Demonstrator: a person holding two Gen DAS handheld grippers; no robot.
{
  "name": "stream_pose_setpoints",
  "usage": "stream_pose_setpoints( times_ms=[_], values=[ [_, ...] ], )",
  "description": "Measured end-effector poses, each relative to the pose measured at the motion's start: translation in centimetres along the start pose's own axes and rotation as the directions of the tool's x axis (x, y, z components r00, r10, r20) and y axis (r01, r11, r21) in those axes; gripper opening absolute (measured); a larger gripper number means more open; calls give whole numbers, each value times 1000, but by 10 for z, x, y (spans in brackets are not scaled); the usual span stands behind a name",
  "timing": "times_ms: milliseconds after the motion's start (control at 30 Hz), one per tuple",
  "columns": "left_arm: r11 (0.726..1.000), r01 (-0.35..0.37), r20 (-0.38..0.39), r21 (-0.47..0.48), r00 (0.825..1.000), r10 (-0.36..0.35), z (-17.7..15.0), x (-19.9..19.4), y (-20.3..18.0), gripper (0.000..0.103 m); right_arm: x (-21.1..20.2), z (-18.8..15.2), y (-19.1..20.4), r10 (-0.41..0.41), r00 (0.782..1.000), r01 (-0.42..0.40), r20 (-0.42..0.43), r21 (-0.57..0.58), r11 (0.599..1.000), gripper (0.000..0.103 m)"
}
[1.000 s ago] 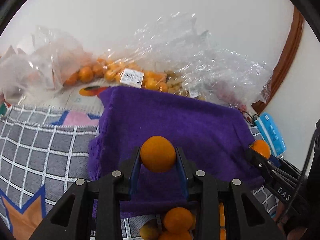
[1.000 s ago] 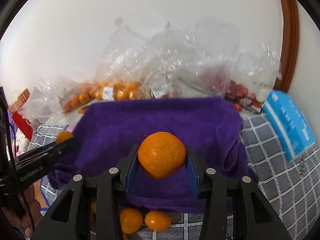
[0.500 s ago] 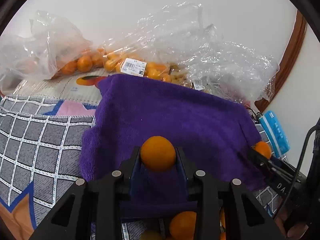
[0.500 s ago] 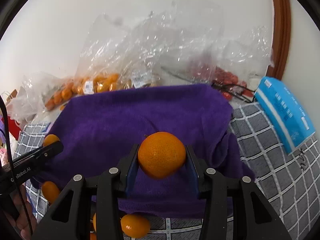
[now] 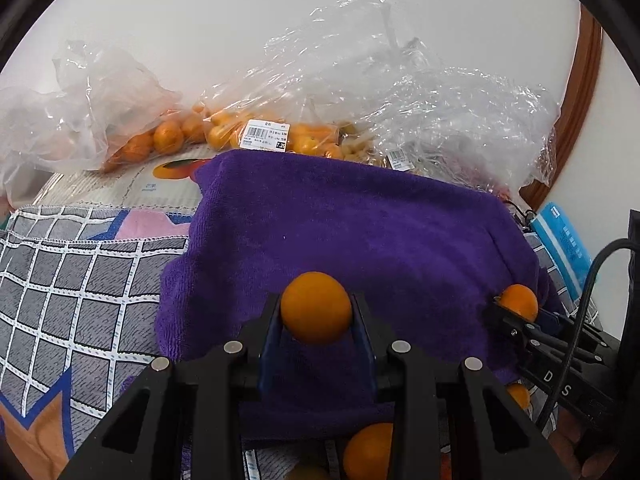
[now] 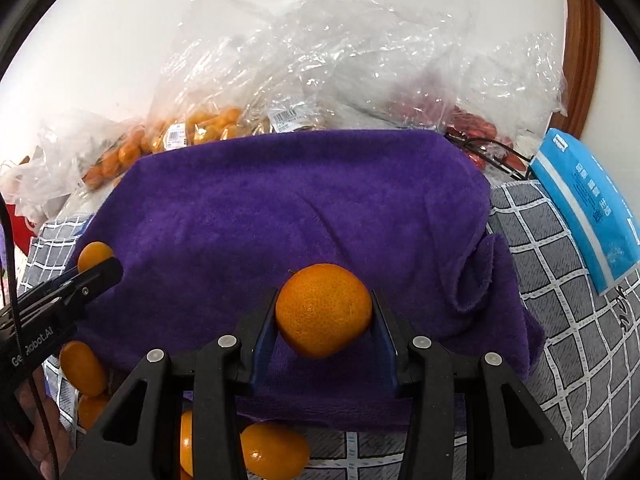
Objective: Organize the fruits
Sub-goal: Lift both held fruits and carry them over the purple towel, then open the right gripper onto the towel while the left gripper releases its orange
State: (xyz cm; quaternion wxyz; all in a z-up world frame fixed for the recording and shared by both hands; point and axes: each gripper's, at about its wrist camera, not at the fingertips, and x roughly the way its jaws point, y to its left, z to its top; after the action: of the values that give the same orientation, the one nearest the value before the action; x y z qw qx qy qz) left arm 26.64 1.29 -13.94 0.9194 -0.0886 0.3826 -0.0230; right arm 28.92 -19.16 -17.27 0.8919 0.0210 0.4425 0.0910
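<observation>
My left gripper (image 5: 316, 320) is shut on a small orange (image 5: 316, 307) and holds it above the near edge of a purple towel (image 5: 352, 232). My right gripper (image 6: 324, 320) is shut on a bigger orange (image 6: 324, 309) over the same towel (image 6: 288, 208). Each gripper shows in the other's view: the right one (image 5: 516, 312) at the towel's right edge, the left one (image 6: 94, 266) at its left edge. Several loose oranges (image 6: 272, 454) lie on the cloth below the towel's near edge; they also show in the left wrist view (image 5: 368, 450).
Clear plastic bags of small oranges (image 5: 264, 136) and crumpled empty bags (image 6: 360, 60) lie behind the towel against the white wall. A blue packet (image 6: 588, 204) lies at the right on the grey checked tablecloth (image 5: 68, 280). A brown wooden frame (image 6: 580, 48) stands at the back right.
Both grippers have moved forward and lower over the purple towel, each still holding its orange. The bags behind look closer and the loose oranges below have shifted toward the frame's bottom.
</observation>
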Motion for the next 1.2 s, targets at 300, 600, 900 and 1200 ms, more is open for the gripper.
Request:
stream_pose_setpoints(
  times_ms=[300, 600, 900, 1200],
  values=[
    [1000, 10, -8, 7, 1000, -10, -2, 2, -3, 32, 4, -2, 1, -18, 1000, 18, -6, -10, 1000, 44],
    [1000, 3, -2, 11, 1000, -3, -4, 3, -5, 32, -7, -1, -6, -8, 1000, 7, 25, 29, 1000, 61],
    [1000, 27, 33, -7, 999, -27, -5, -6, -5, 49, -16, 0, -1, -47, 998, 47, 46, -12, 999, 79],
    [998, -3, 50, -58, 999, 5, 0, -11, 4, 68, -28, 1, -2, -108, 991, 109, 76, 2, 994, 87]
  ],
)
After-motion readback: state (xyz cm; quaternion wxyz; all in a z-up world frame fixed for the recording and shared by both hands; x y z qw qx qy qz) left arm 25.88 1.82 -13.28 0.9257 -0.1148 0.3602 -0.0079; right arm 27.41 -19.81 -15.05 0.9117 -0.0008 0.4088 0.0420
